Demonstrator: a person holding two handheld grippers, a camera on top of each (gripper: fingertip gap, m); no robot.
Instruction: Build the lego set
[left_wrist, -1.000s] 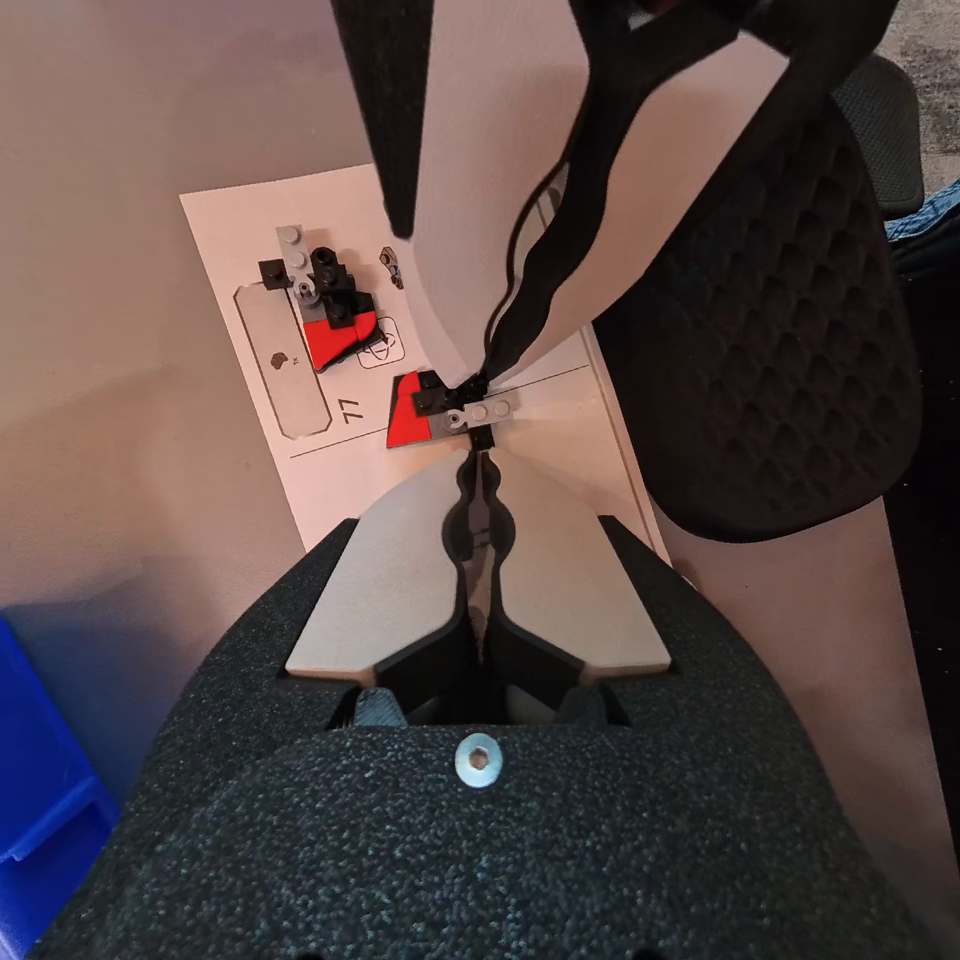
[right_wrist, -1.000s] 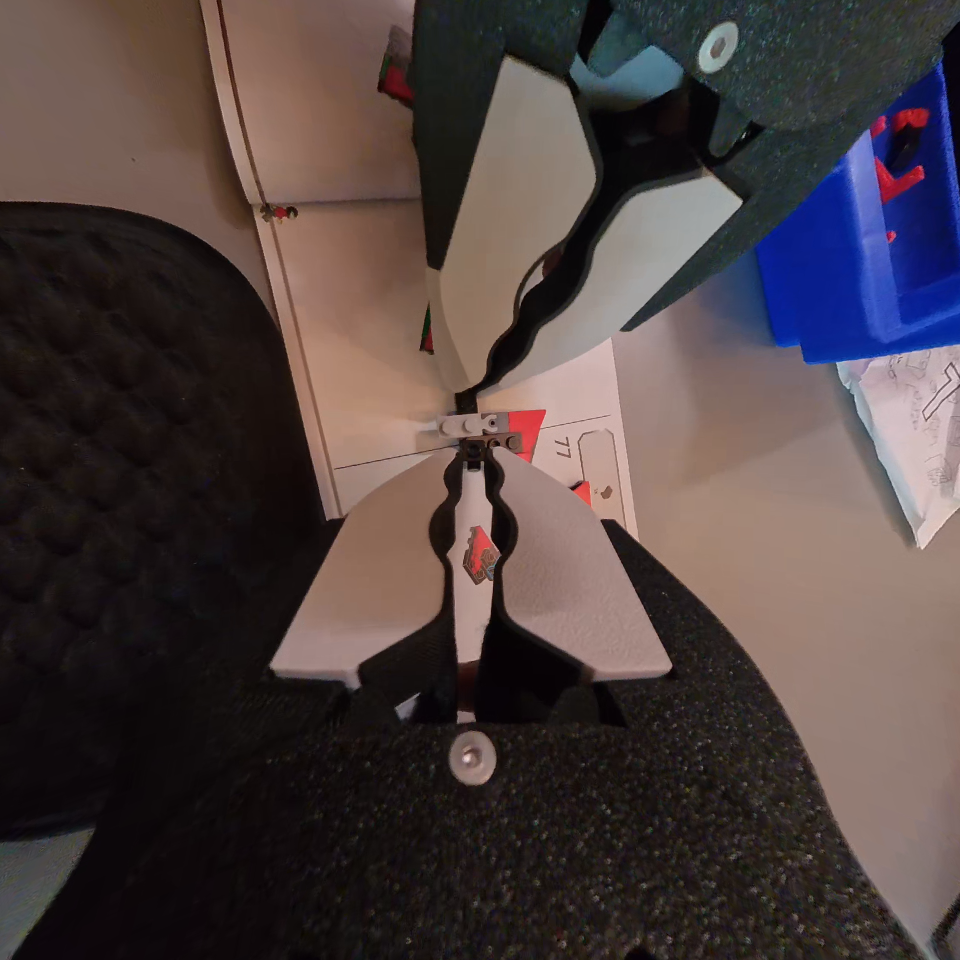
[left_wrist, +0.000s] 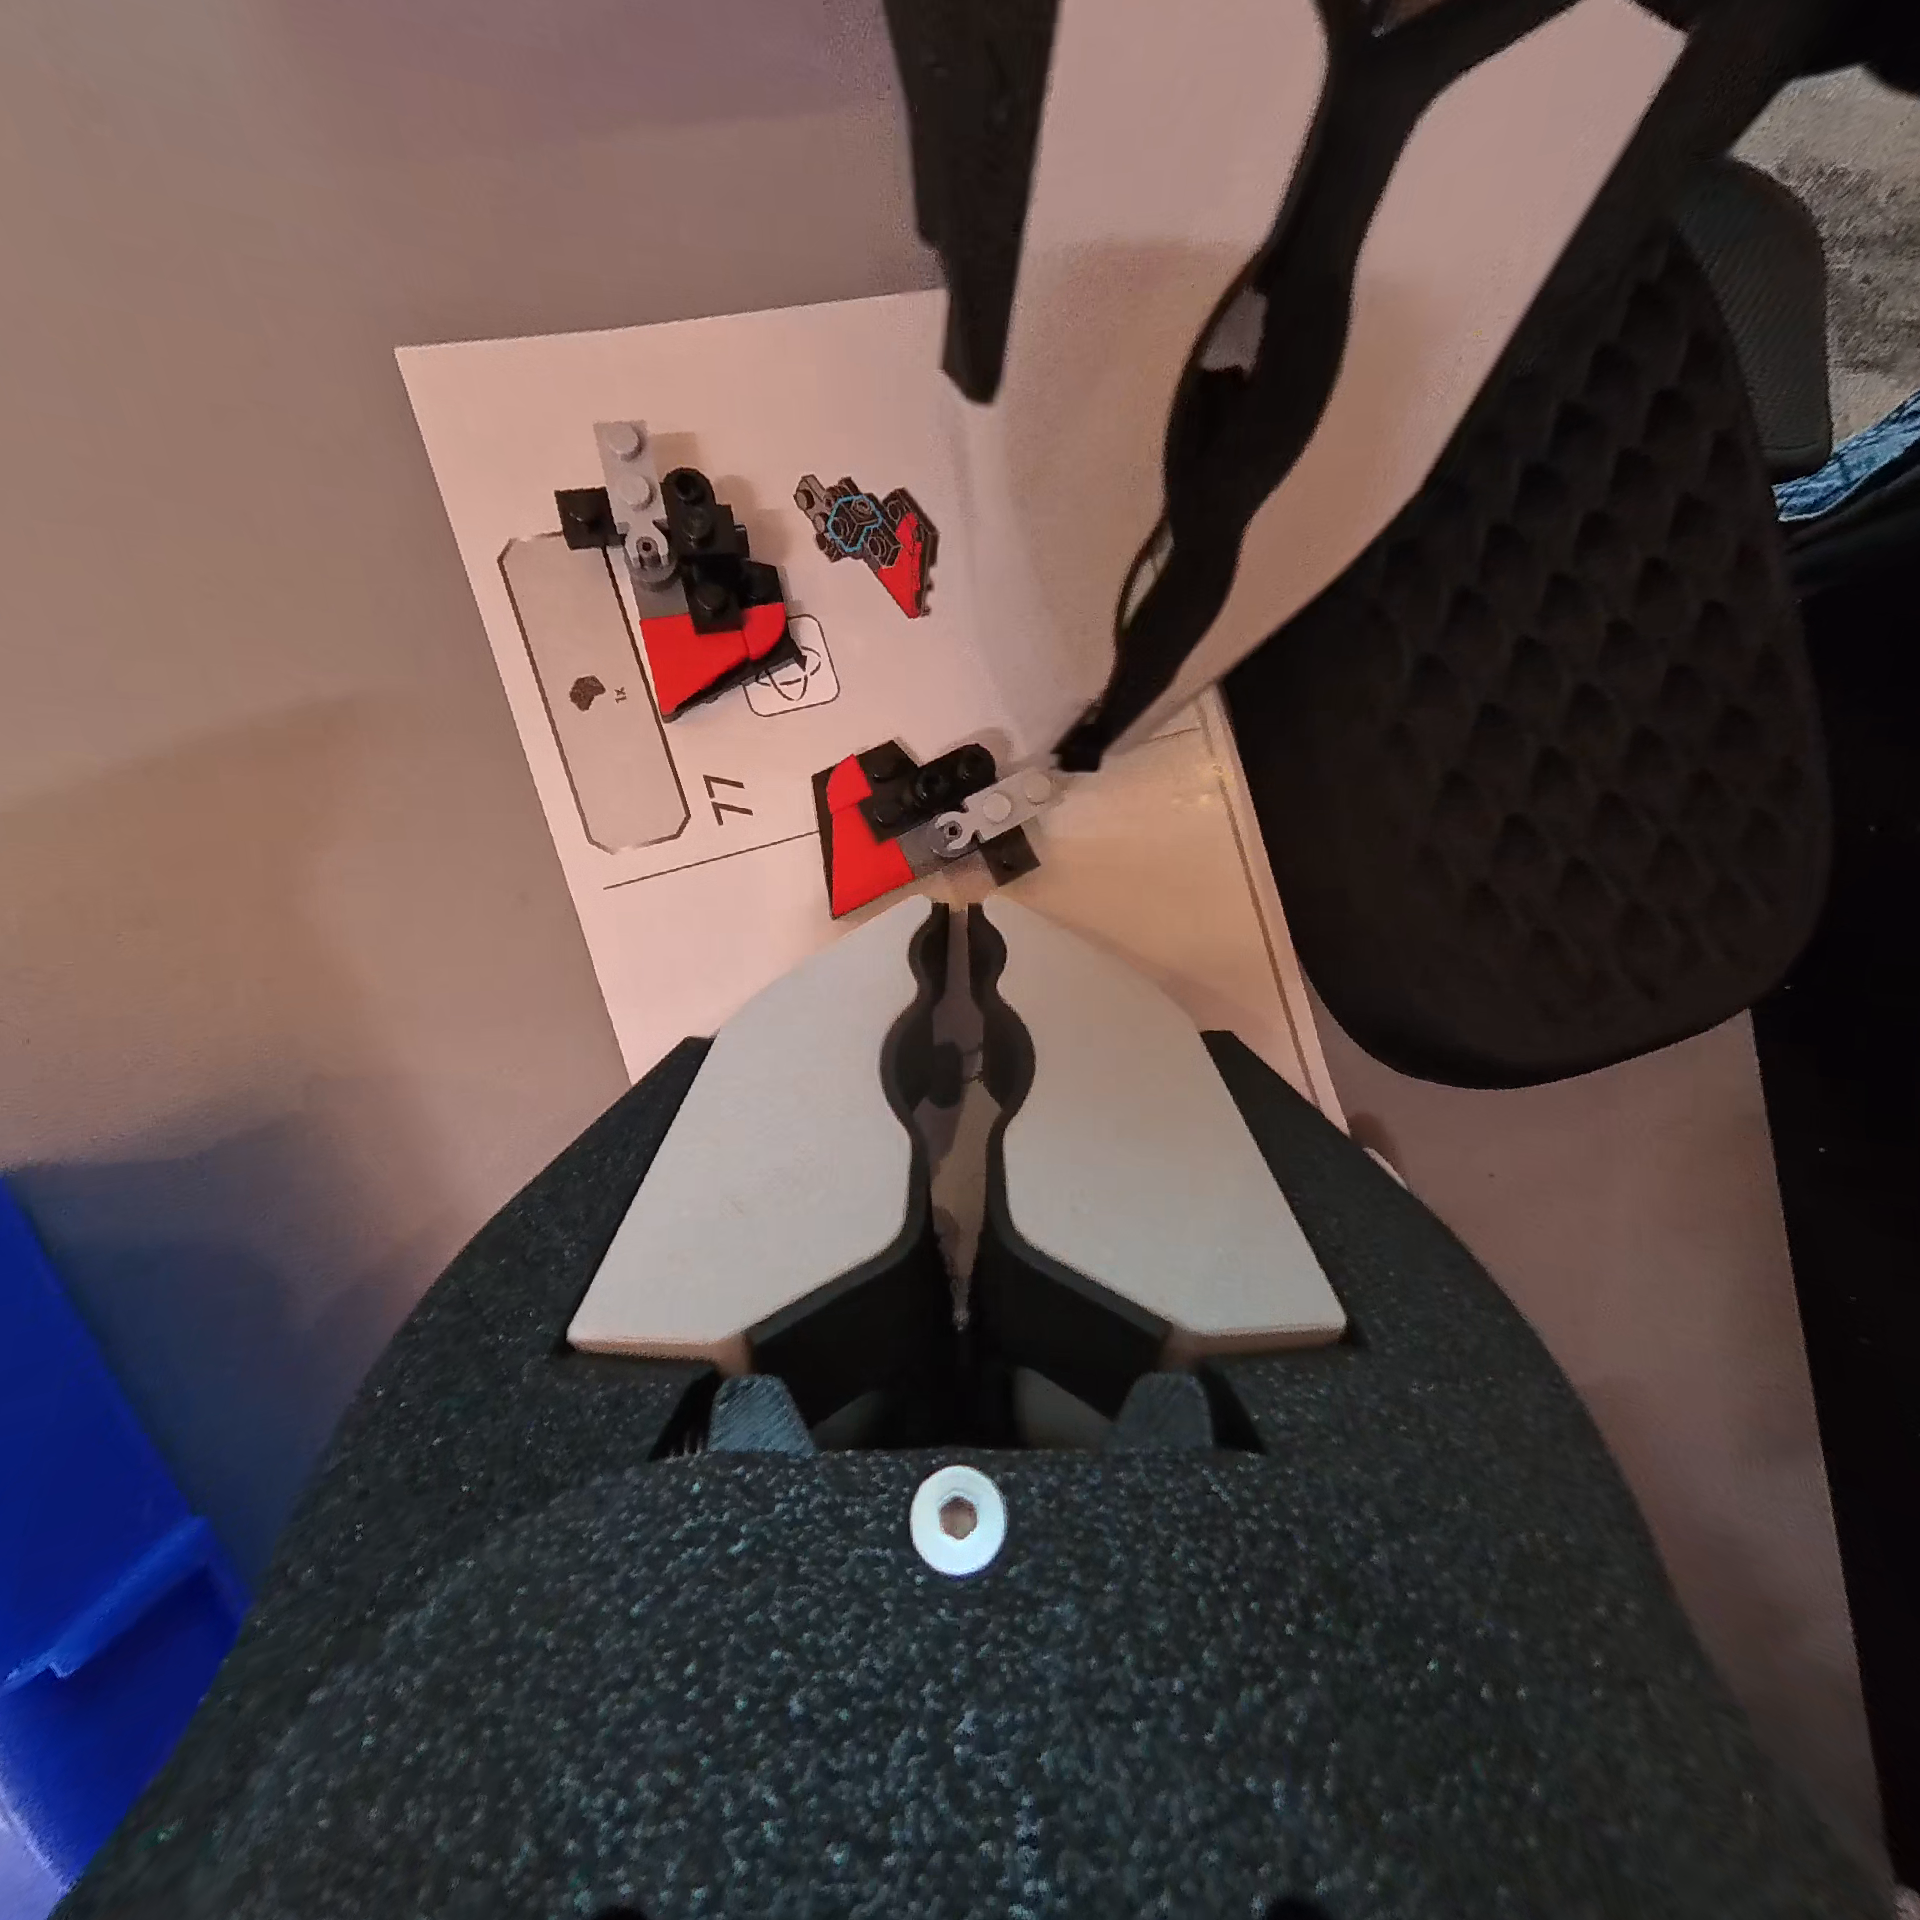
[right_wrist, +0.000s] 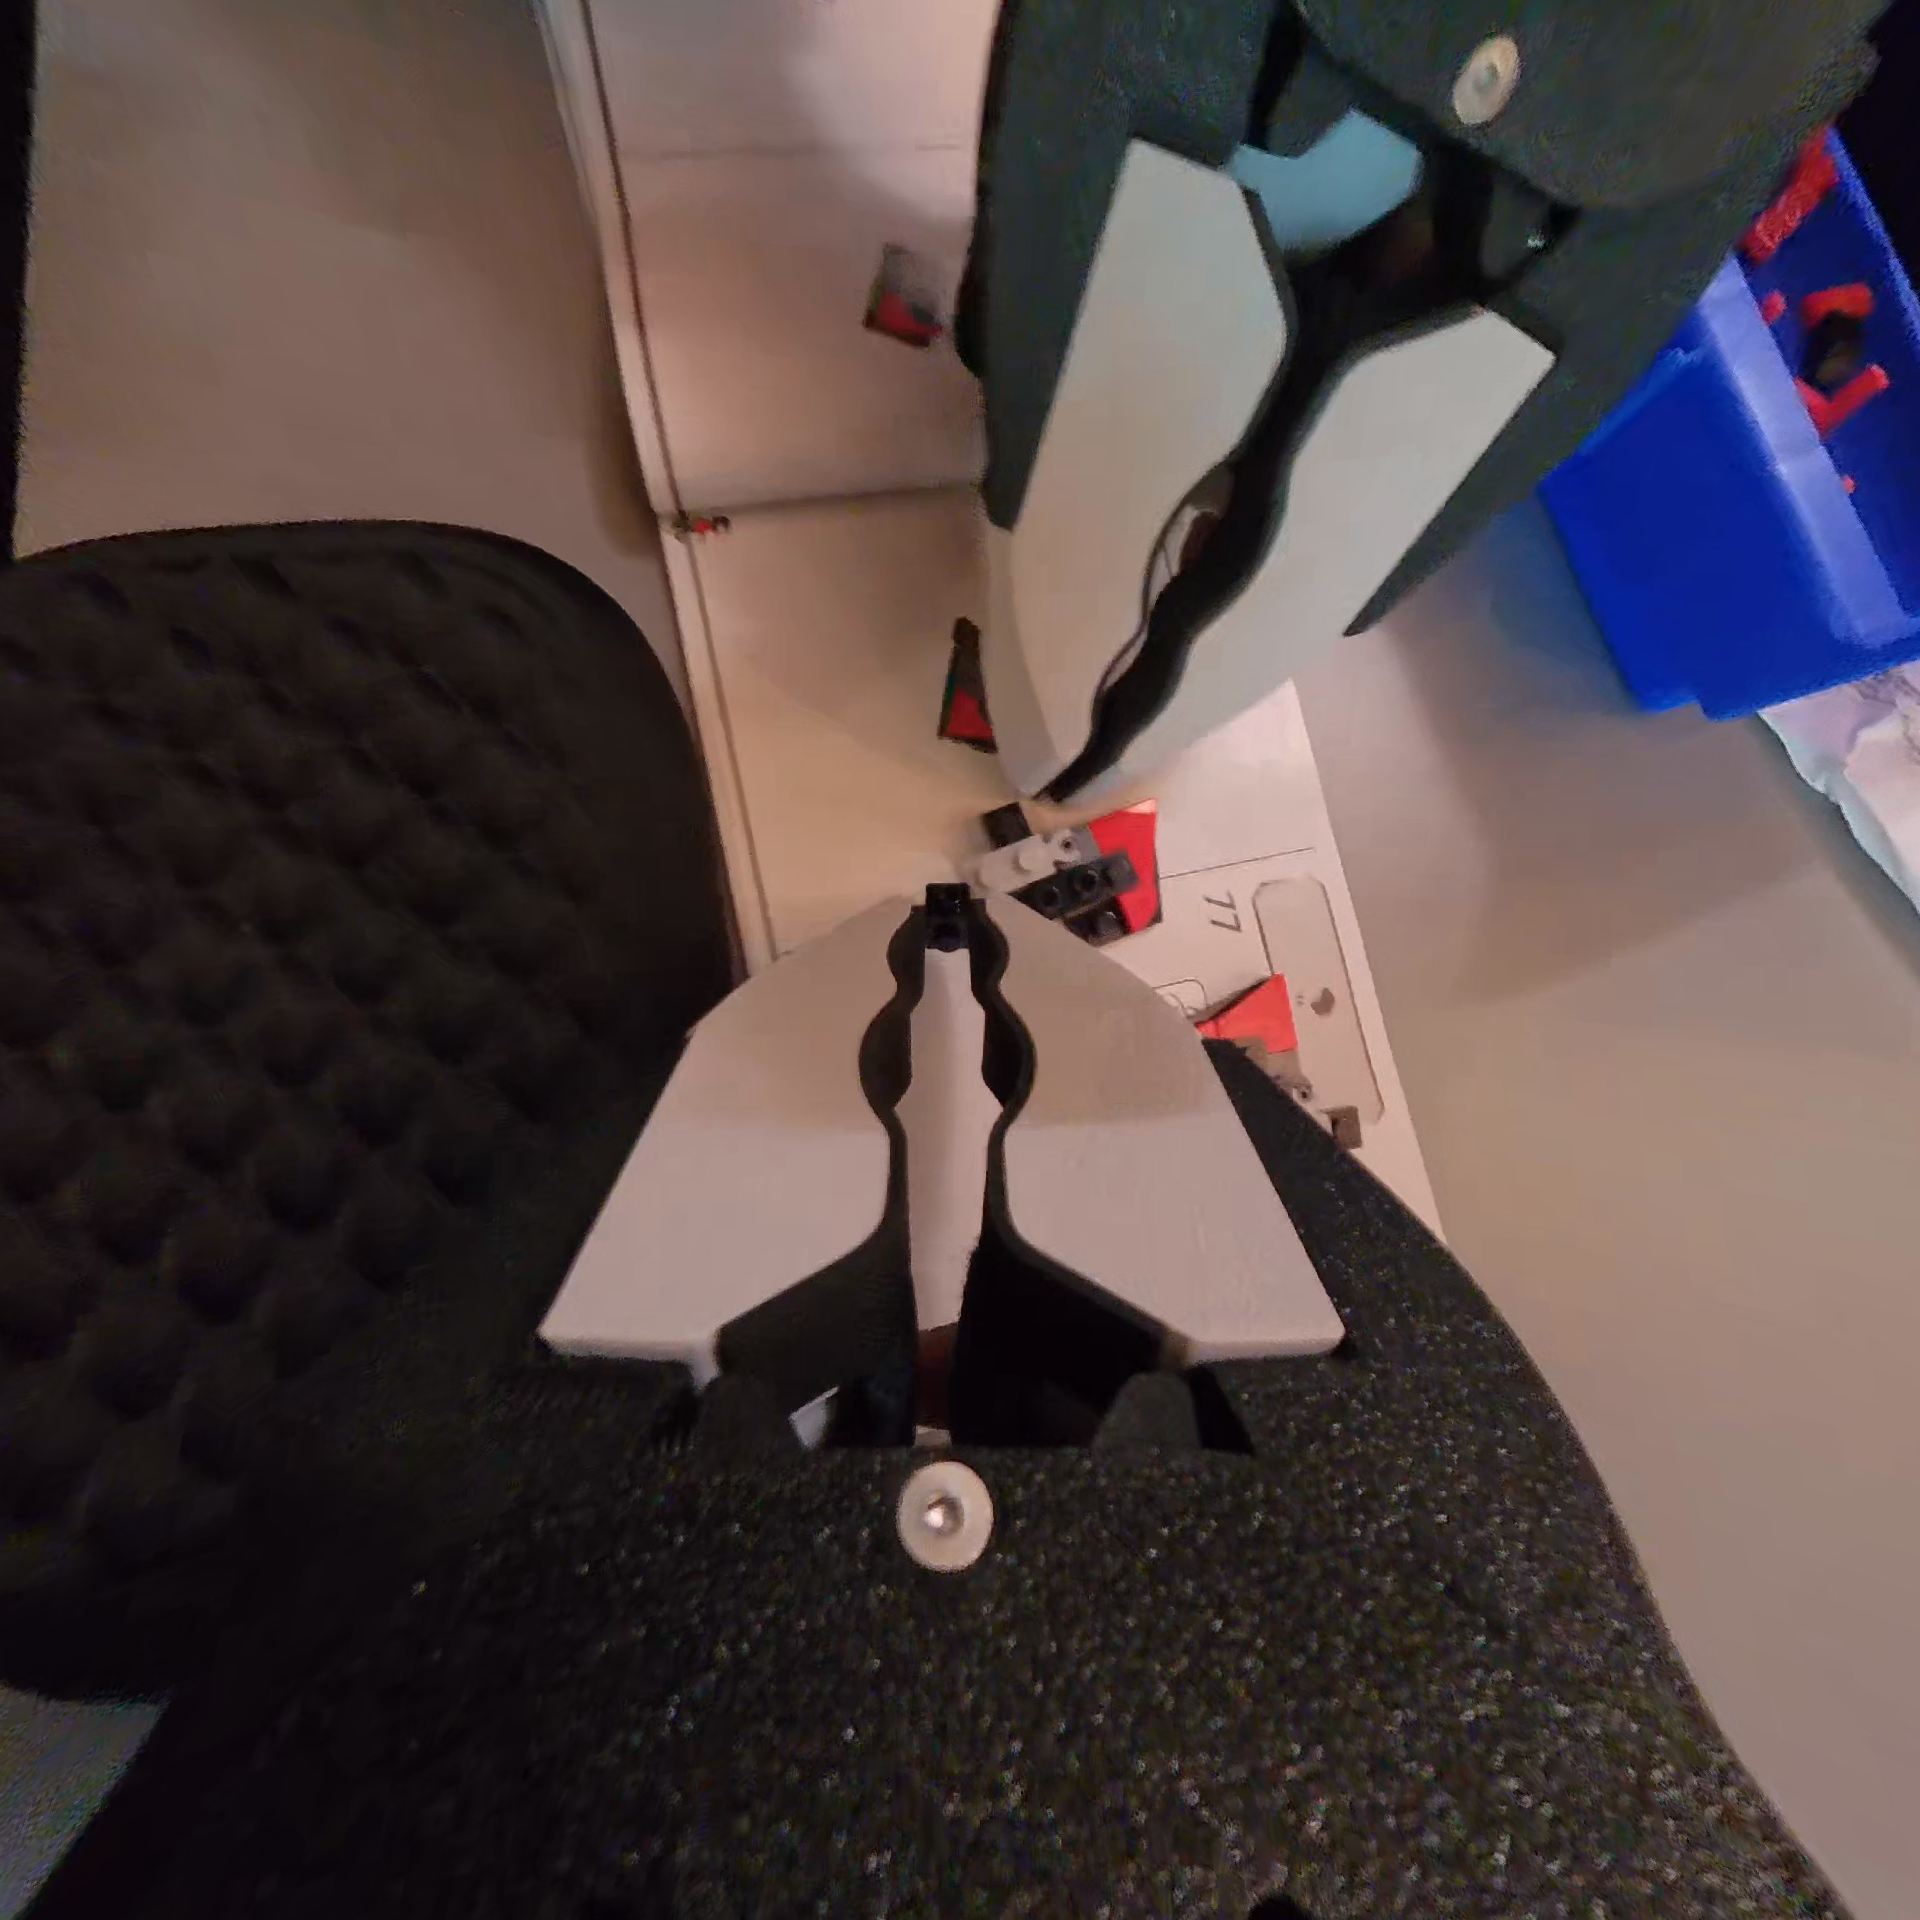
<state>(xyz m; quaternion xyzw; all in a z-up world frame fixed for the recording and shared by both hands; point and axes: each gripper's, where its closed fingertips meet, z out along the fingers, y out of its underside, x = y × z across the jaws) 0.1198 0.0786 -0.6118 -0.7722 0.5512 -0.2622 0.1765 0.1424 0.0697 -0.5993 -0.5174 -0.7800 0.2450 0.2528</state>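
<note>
A small red, black and grey lego assembly (left_wrist: 914, 821) lies on the open instruction booklet (left_wrist: 727, 395); it also shows in the right wrist view (right_wrist: 1081, 873). My left gripper (left_wrist: 961, 906) is shut, its tips right at the assembly's black corner plate (left_wrist: 1013, 857); I cannot tell if they pinch it. My right gripper (right_wrist: 943, 914) is shut on a small black lego piece (right_wrist: 943, 902), held just beside the end of the assembly's grey plate (right_wrist: 1003, 862). In the left wrist view that piece (left_wrist: 1081, 746) sits by the grey plate (left_wrist: 1003, 805). A second, similar assembly (left_wrist: 691, 582) lies farther back on the page.
A black mesh chair back (left_wrist: 1558, 675) stands at the table edge beside the booklet and shows in the right wrist view (right_wrist: 312, 987). A blue bin (right_wrist: 1766, 499) holds red parts; its corner (left_wrist: 83, 1455) is near my left gripper. A loose paper sheet (right_wrist: 1860, 748) lies by the bin.
The assembly has turned on the page, and its grey plate now points up to the right. My right gripper, with its black piece, now sits off the plate's end instead of against it.
</note>
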